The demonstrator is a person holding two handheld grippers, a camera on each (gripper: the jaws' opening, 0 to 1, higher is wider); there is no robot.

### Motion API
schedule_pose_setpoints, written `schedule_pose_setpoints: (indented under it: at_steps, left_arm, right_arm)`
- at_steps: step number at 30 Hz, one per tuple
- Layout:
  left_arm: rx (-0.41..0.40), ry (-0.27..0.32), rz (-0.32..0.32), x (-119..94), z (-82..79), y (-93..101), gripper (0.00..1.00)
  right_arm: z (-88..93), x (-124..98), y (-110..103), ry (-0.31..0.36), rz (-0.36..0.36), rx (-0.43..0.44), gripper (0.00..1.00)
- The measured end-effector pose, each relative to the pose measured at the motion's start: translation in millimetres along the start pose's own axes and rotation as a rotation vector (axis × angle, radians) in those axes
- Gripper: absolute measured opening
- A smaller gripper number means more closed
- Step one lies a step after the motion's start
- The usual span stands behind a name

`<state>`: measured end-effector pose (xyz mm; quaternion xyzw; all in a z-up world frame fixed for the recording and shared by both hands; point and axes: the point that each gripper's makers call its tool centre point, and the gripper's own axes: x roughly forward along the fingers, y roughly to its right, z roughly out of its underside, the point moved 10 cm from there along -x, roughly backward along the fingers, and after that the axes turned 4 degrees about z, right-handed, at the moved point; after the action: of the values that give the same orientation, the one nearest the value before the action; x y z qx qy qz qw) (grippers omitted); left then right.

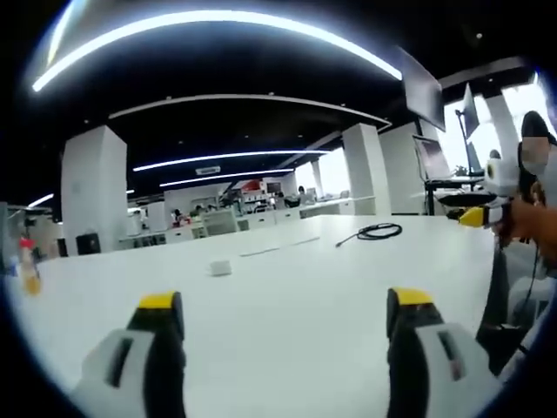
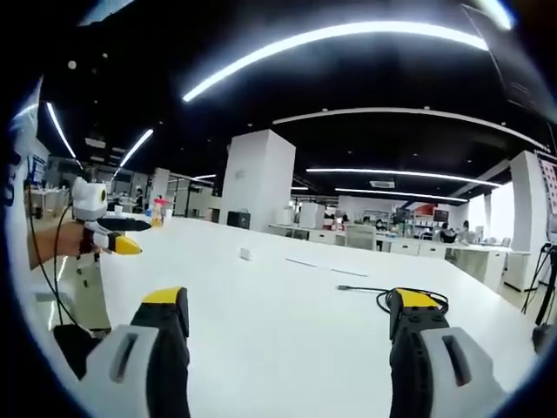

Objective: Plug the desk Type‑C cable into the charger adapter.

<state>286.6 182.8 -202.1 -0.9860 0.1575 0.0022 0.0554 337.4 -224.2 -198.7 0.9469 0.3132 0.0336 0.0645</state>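
The Type-C cable (image 1: 376, 231) lies coiled in a loose black loop on the white tabletop (image 1: 287, 296), one free end trailing out straight toward the middle of the surface. In the right gripper view the same cable (image 2: 409, 299) sits just beyond the right jaw, its straight end pointing left across the tabletop (image 2: 278, 322). The charger adapter (image 1: 220, 267) is a small white block lying well apart from the cable, nearer the far side of the surface; in the right gripper view it shows as a tiny pale block (image 2: 246, 253), too small to make out its port.

Judged from this, the task has not begun: cable and adapter are separate, neither is picked up, and both the pickup and the plugging remain.

The left tool (image 1: 287, 305) hovers above the bare tabletop with its yellow-tipped jaws spread wide and nothing between them. The right tool (image 2: 287, 300) is likewise released, jaws wide apart and empty, held above the surface.

A small orange bottle (image 1: 29, 272) stands near the tabletop's far-left edge.
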Motion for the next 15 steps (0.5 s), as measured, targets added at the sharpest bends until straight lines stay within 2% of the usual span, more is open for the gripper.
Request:
schedule_pose_setpoints:
  at_steps: [10, 15]
  left_arm:
    - [0.005, -0.029, 0.019, 36, 1.5, -26.9, 0.96]
    - [0.018, -0.032, 0.033, 53, 2.0, -38.0, 0.92]
  right_arm:
    - [0.9, 21, 13, -0.011, 0.022, 0.022, 0.97]
    - [3.9, 31, 18, -0.026, 0.026, 0.023, 0.96]
